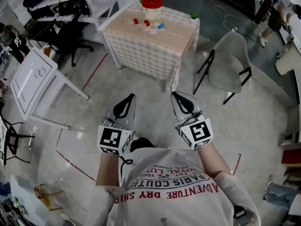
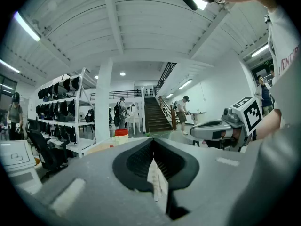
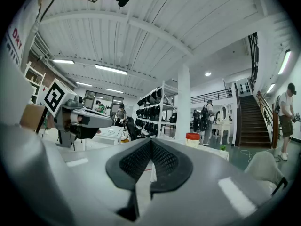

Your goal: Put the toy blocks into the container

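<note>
Far ahead a small table with a checked cloth carries a container with a red lid at its back edge. Several small toy blocks, red, blue and pale, lie in front of it. My left gripper and my right gripper are held level at waist height, well short of the table. Both are shut with nothing between the jaws. The left gripper view shows the container far off, past the shut left gripper. The right gripper view shows the container too, beyond the shut right gripper.
A grey chair stands to the right of the table, and a white tilted board on a stand to the left. Black office chairs and white shelving fill the far left. Bare concrete floor lies between me and the table.
</note>
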Motion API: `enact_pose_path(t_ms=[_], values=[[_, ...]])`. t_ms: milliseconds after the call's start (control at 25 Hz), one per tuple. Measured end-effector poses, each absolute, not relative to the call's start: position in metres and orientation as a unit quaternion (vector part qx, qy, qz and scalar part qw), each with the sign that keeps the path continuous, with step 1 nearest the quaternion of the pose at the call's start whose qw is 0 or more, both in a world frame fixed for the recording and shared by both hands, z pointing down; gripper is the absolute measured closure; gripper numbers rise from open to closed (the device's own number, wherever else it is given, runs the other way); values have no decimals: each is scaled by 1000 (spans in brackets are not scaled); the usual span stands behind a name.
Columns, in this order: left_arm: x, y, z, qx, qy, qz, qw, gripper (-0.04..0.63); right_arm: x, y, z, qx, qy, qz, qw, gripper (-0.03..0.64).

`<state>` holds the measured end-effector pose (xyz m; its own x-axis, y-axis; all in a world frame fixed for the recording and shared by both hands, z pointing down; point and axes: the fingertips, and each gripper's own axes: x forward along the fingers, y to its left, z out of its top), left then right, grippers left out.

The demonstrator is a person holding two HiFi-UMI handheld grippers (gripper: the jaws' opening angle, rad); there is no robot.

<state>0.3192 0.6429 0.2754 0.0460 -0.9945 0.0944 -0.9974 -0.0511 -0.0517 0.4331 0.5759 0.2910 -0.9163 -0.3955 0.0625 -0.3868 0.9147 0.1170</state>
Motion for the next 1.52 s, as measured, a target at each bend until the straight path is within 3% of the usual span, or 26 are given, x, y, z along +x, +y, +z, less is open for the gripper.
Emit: enact_pose_path(t_ms=[640, 680, 720, 760, 1120, 1520], values=[[309, 614, 286, 714, -698, 51, 32, 584, 427, 543, 302, 210, -977, -24, 40, 617], [306, 610, 288, 713, -699, 53, 34, 499, 426, 539, 304, 211, -976, -20, 42, 617], [303, 606, 290, 712, -699, 55, 36, 368, 424, 536, 306, 211, -976, -17, 44, 617], [300, 602, 291, 712, -699, 58, 38, 296, 421, 533, 308, 210, -976, -15, 46, 617], [245, 559, 309, 719, -691, 60, 50, 288, 365, 489, 322, 213, -974, -20, 71, 617], [88, 460, 315, 735, -673, 51, 60, 290, 212, 403, 326, 228, -970, -25, 82, 617]])
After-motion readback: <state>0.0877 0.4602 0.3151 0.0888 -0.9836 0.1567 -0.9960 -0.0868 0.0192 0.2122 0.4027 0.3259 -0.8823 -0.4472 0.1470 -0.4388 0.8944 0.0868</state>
